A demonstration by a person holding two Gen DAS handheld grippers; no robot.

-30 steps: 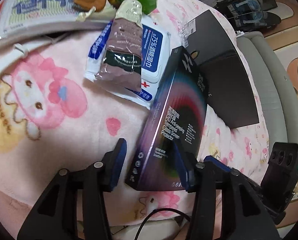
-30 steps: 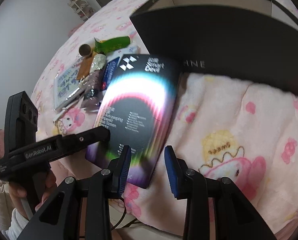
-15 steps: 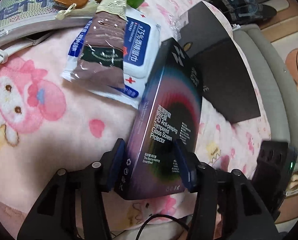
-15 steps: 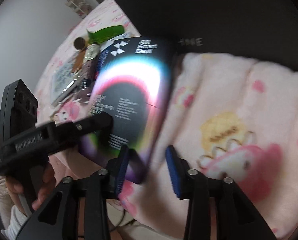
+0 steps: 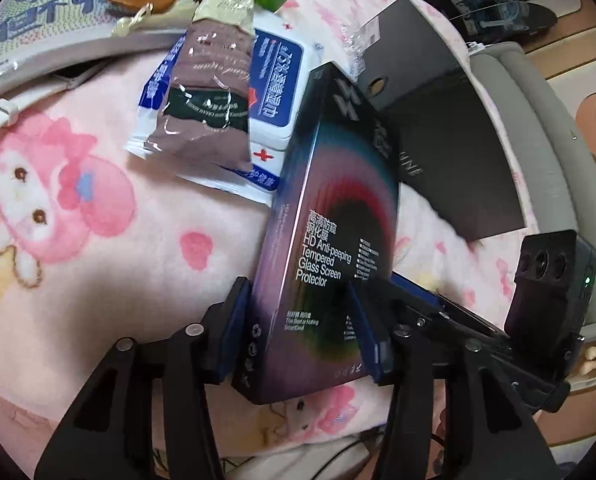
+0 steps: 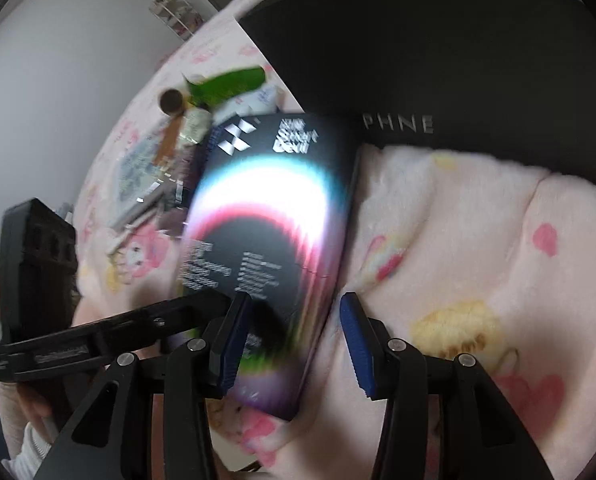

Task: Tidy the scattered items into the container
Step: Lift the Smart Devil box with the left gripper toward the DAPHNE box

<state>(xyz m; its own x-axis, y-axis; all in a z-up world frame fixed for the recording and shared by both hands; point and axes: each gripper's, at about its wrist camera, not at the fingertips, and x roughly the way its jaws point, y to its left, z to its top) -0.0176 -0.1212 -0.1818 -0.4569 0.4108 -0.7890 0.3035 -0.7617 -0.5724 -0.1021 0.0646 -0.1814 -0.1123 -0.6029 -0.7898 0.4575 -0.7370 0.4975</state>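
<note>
Screen-protector box (image 5: 329, 240) tilted up off pink blanket (image 5: 98, 280), beside black container (image 5: 449, 128) | left gripper (image 5: 298, 328): both pads clamp box's near end | right gripper (image 6: 294, 340): jaws just widened, box between, right pad clear.

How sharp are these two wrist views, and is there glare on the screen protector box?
Left wrist: mostly sharp, the print on the screen protector box is readable; fisheye bends the edges. Right wrist: motion-blurred, the box's small text smears and a white glare band washes out its glossy face; only the black container's lettering stays legible.
</note>
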